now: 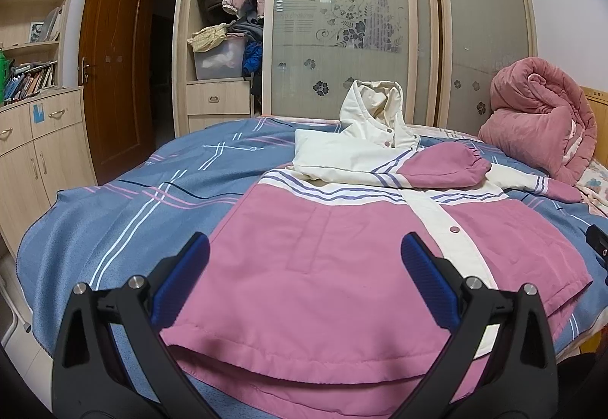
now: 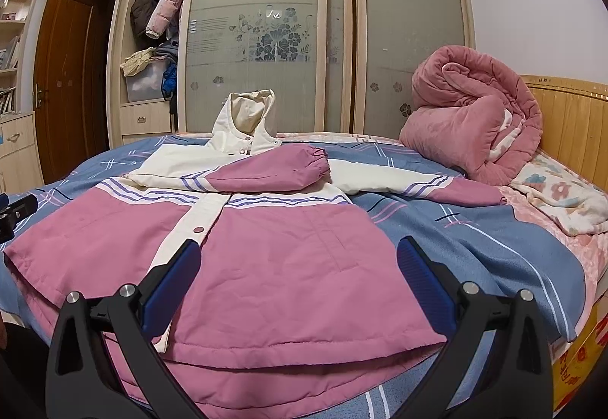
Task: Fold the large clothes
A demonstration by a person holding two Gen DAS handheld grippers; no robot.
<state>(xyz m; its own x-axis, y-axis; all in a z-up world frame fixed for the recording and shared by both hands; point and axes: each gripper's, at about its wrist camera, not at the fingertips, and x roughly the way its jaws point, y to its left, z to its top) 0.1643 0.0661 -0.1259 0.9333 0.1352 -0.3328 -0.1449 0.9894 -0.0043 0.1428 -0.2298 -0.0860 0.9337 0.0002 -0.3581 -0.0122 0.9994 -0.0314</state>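
Note:
A pink and cream hooded jacket [image 1: 334,259] [image 2: 266,267] lies front up on the bed, hem toward me, hood [image 1: 374,107] [image 2: 247,111] at the far end. Its left sleeve [image 1: 429,168] [image 2: 273,172] is folded across the chest; the other sleeve [image 2: 418,183] stretches out to the right. My left gripper [image 1: 304,252] hovers open over the hem's left half, nothing between its blue pads. My right gripper [image 2: 300,259] is open over the hem's right half, equally empty. A bit of the right gripper [image 1: 598,244] shows at the left view's right edge.
The bed carries a blue striped cover [image 1: 125,198] [image 2: 475,240]. A rolled pink quilt [image 1: 543,115] [image 2: 471,115] sits by the wooden headboard [image 2: 570,122]. Behind the bed stands a wardrobe with frosted sliding doors [image 1: 342,20] [image 2: 258,31]; a brown door [image 1: 114,65] and cabinets [image 1: 34,153] are to the left.

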